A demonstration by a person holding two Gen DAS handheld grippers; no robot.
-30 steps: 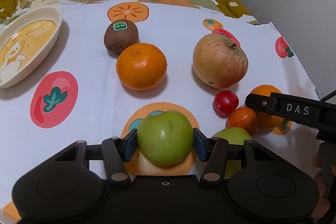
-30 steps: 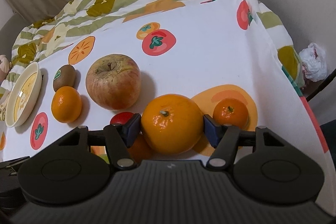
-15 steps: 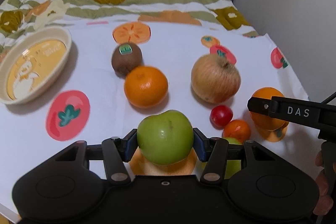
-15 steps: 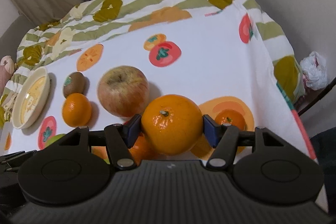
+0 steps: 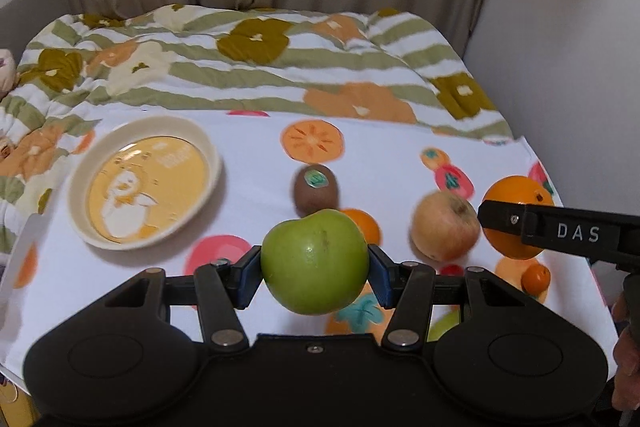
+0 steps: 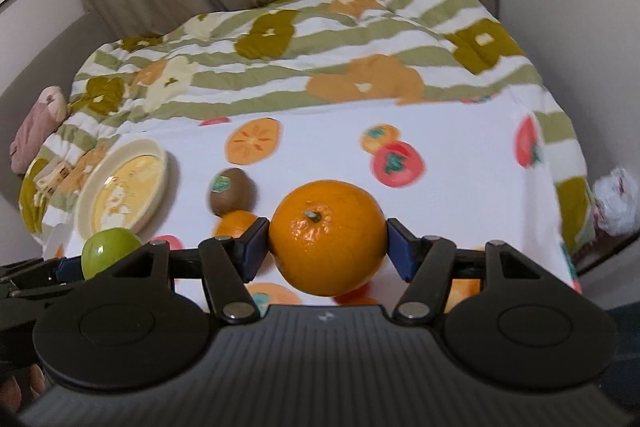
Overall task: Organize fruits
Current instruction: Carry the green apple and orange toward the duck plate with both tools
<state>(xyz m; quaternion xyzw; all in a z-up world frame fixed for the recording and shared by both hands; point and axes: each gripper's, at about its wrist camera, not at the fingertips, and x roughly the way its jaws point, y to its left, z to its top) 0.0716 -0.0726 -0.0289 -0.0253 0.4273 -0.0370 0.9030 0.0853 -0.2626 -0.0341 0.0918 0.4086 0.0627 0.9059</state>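
Your left tongs (image 5: pixel 315 269) are clamped on the green apple (image 5: pixel 315 261), your right tongs (image 6: pixel 328 247) on the big orange (image 6: pixel 327 237) — both clear above the cloth (image 5: pixel 248 163). Firm, smooth, roundish fruit — grip across the middle; the plate (image 5: pixel 210 157) sits empty

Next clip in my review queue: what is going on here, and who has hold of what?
A person works two handheld grippers over a fruit-print cloth. The left gripper is clamped on a green apple, the right gripper on a large orange, both held clear of the cloth. The cream dish at the left holds no fruit. A kiwi, a reddish apple and some smaller fruits lie on the cloth.
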